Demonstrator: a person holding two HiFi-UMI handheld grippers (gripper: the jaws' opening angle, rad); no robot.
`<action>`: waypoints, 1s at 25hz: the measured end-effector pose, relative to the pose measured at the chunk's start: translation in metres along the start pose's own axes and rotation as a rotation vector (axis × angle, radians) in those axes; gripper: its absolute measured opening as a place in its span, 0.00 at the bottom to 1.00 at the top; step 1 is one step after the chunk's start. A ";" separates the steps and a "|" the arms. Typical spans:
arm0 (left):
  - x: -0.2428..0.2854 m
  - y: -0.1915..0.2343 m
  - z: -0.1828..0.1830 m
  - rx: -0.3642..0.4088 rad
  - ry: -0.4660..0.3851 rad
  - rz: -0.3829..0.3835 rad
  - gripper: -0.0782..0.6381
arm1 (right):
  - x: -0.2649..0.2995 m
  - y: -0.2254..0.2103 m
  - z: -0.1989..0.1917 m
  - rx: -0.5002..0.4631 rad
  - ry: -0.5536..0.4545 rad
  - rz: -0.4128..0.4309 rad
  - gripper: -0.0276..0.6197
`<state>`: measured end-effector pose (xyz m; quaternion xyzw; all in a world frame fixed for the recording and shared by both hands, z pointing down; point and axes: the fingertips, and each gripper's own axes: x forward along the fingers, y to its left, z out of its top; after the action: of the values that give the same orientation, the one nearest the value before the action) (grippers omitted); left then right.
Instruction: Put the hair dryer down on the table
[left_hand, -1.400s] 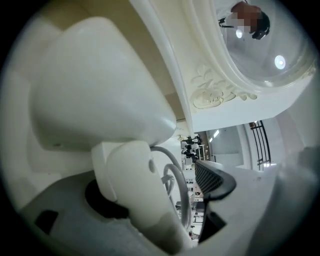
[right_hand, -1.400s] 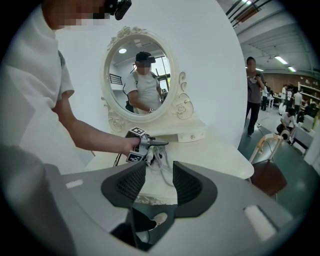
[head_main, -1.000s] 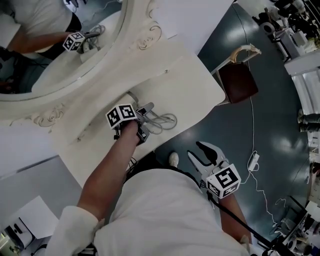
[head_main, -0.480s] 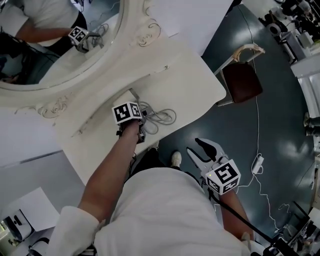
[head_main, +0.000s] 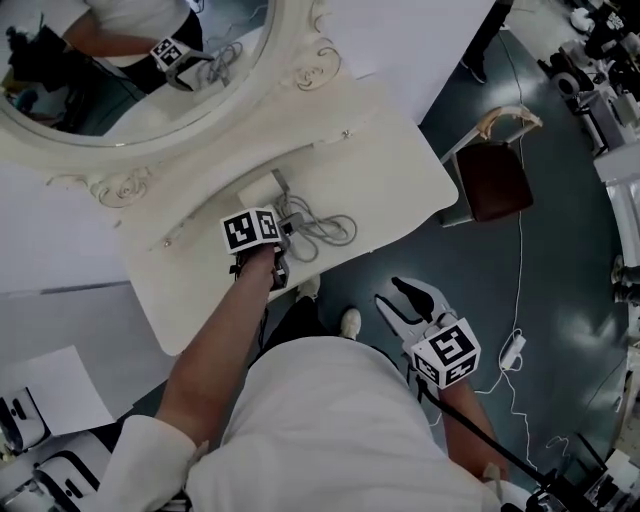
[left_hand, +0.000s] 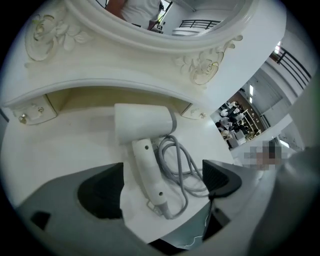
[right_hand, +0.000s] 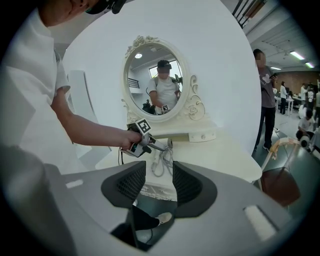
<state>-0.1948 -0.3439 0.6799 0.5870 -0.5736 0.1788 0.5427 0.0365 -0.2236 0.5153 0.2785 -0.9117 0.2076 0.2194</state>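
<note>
Head view: the hair dryer (head_main: 258, 190) lies flat on the surface (head_main: 400, 180). Left gripper view: the left tool (left_hand: 162, 185) gapes wide, gripping nothing; I'd draw it straight back, clear of the cord (left_hand: 185, 165). Right gripper view: the right tool (right_hand: 159, 187), slightly parted, empty.

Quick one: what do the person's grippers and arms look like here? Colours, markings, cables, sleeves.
The left gripper and right gripper both have pale grey bodies with two wide jaws lined with dark ribbed pads. Each carries a white cube printed with black square markers. A black cable trails from the right one. The person wears a white short-sleeved top.
</note>
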 end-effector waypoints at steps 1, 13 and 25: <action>-0.005 -0.001 -0.002 -0.004 -0.013 -0.004 0.80 | -0.003 0.001 -0.001 -0.008 -0.001 0.006 0.30; -0.085 -0.028 -0.060 -0.051 -0.164 -0.135 0.65 | -0.038 0.019 -0.030 -0.092 0.012 0.094 0.26; -0.159 -0.062 -0.124 0.005 -0.220 -0.190 0.30 | -0.054 0.043 -0.051 -0.122 0.024 0.189 0.23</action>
<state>-0.1345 -0.1788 0.5640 0.6559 -0.5710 0.0629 0.4897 0.0655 -0.1431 0.5177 0.1748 -0.9421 0.1750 0.2263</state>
